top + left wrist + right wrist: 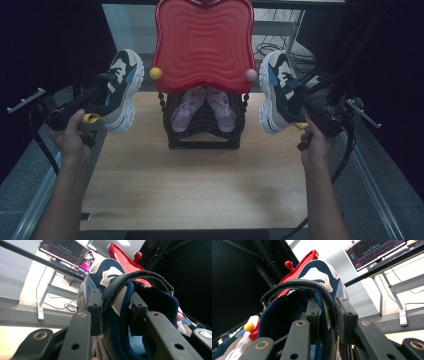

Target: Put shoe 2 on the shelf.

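Observation:
Two navy, white and grey sneakers hang in the air on either side of a shoe rack. My left gripper [111,81] is shut on the collar of the left sneaker [124,92], sole turned outward to the right. Seen from the left gripper view, my left gripper [116,303] pinches the padded collar wall of this sneaker [110,272]. My right gripper [296,94] is shut on the right sneaker [276,92] the same way. From the right gripper view, the right gripper [328,307] clamps the collar of that sneaker [317,270].
A red wavy shelf [202,42] with a yellow knob [155,73] and a pink knob [250,75] tops a black rack [202,142] holding a pair of small lilac shoes [202,107]. The wooden table [195,185] lies below. A desk with a monitor [63,252] stands behind.

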Demonstrator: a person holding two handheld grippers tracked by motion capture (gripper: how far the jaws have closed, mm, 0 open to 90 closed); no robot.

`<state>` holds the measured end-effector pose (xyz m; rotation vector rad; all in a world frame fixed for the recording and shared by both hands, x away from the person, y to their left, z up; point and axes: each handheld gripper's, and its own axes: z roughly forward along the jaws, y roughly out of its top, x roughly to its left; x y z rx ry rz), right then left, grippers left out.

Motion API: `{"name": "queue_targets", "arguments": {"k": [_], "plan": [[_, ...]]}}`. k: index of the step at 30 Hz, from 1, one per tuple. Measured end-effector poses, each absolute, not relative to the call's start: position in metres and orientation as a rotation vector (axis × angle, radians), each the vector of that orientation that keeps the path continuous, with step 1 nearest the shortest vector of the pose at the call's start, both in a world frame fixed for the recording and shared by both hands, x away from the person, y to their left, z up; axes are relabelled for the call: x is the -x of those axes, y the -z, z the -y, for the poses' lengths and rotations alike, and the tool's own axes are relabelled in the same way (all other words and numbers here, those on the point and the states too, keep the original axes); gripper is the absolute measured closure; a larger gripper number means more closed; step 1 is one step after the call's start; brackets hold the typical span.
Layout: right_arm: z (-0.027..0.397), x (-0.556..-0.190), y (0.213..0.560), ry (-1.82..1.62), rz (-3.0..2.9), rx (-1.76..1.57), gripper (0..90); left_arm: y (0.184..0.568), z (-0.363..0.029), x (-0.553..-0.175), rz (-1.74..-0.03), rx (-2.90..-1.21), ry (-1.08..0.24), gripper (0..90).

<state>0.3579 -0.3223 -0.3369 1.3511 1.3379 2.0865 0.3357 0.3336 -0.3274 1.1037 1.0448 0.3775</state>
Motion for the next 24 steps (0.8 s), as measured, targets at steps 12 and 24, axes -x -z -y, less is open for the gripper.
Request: {"name": "queue_targets", "arguments": {"k": [12,24], "plan": [[0.327,-0.363,0.312,-2.092,-1.283,-1.318,73.6,0.306,-0.328,-0.343,-1.013,-1.077,-0.38,68.8],[0.313,-0.368,0.273,-2.127,-1.267,-1.256,73.6,0.271,-0.315,-0.354,-0.987,-1.085,-0.388,68.7]]}}
